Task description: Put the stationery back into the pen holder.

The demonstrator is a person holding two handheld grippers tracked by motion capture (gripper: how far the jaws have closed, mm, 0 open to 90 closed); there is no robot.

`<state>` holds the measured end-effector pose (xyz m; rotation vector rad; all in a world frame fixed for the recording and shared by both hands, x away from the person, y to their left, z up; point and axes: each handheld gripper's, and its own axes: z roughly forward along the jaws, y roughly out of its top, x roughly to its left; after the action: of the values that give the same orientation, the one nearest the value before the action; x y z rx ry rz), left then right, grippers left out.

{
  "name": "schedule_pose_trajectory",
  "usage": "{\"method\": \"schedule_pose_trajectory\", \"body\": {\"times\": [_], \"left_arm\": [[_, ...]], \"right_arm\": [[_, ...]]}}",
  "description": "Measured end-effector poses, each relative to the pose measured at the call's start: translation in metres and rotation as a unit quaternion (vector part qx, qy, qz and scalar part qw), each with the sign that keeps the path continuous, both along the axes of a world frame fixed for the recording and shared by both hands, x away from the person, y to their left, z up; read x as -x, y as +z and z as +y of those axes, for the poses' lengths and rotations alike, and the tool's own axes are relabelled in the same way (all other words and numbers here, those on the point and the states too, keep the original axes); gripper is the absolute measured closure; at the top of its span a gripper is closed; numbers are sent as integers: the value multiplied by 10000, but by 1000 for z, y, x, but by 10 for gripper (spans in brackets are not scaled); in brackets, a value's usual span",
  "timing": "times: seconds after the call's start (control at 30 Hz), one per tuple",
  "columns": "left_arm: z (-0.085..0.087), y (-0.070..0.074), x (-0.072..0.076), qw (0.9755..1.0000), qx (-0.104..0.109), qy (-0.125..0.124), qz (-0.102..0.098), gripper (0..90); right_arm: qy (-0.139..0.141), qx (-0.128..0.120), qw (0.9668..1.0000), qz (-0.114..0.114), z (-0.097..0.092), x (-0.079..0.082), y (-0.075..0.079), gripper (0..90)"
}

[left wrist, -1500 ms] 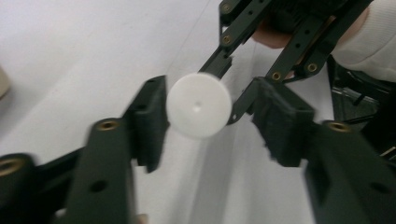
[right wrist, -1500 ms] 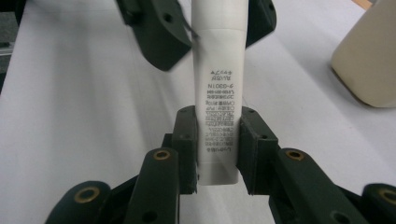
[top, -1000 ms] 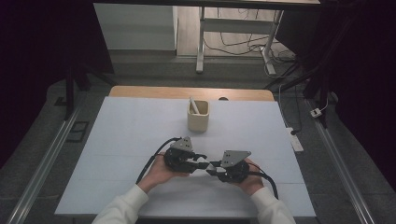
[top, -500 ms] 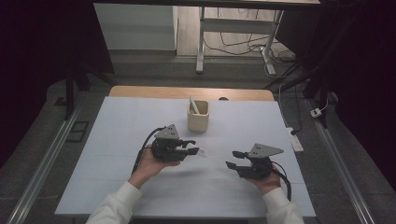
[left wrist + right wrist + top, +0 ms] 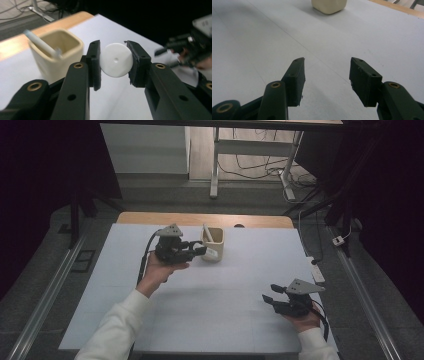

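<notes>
In the high view, the left tongs point(image 5: 200, 251) are lifted above the white worktop point(image 5: 210, 320), just beside a cream cup point(image 5: 213, 245) that stands near the far edge. A white stick point(image 5: 207, 232) leans inside the cup. The right tongs point(image 5: 268, 297) are low over the worktop at the near right, well apart from the cup.

In the left gripper view, the left tongs point(image 5: 113, 65) hold a white disc point(image 5: 115, 60) by its edge between the two black pads. The cup point(image 5: 56, 53) is just behind and to the left, with the stick point(image 5: 41, 43) in it.

In the right gripper view, the right tongs point(image 5: 327, 80) are wide, with nothing between them. Their jaws have just been opening. Below them is the bare worktop point(image 5: 257, 50), and the cup point(image 5: 329, 6) stands far ahead.
</notes>
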<state>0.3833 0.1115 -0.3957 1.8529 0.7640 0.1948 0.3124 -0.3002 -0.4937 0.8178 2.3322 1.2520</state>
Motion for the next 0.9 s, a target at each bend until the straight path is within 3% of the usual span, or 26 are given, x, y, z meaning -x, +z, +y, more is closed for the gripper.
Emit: {"method": "schedule_pose_trajectory", "body": {"times": [0.13,0.2,0.4,0.5,0.7,0.83,0.87,0.9], "left_arm": [[-2,15,-20,9999,-26,126,-6,658],[-5,20,-32,9997,-161,189,7,657],[-13,16,-64,9982,-362,347,343,657],[-18,11,-76,9968,-523,440,409,657],[-28,4,-88,9954,-702,424,489,656],[-32,0,-89,9961,-651,392,455,648],[-32,-1,-89,9962,-630,462,398,609],[-33,-1,-87,9956,-650,565,365,494]], "right_arm": [[37,11,10000,28,-1,0,-1,457],[16,4,10000,29,-3,-1,-1,457],[-69,-27,10000,58,-8,-2,-2,454],[-79,-79,9999,47,-8,-2,-2,454],[-75,-31,9999,83,-8,-3,-3,451],[-82,-10,9999,101,-7,-3,-4,450],[-81,-6,9999,102,-7,-3,-4,450],[-71,-14,9999,106,-7,-3,-4,450]]}}
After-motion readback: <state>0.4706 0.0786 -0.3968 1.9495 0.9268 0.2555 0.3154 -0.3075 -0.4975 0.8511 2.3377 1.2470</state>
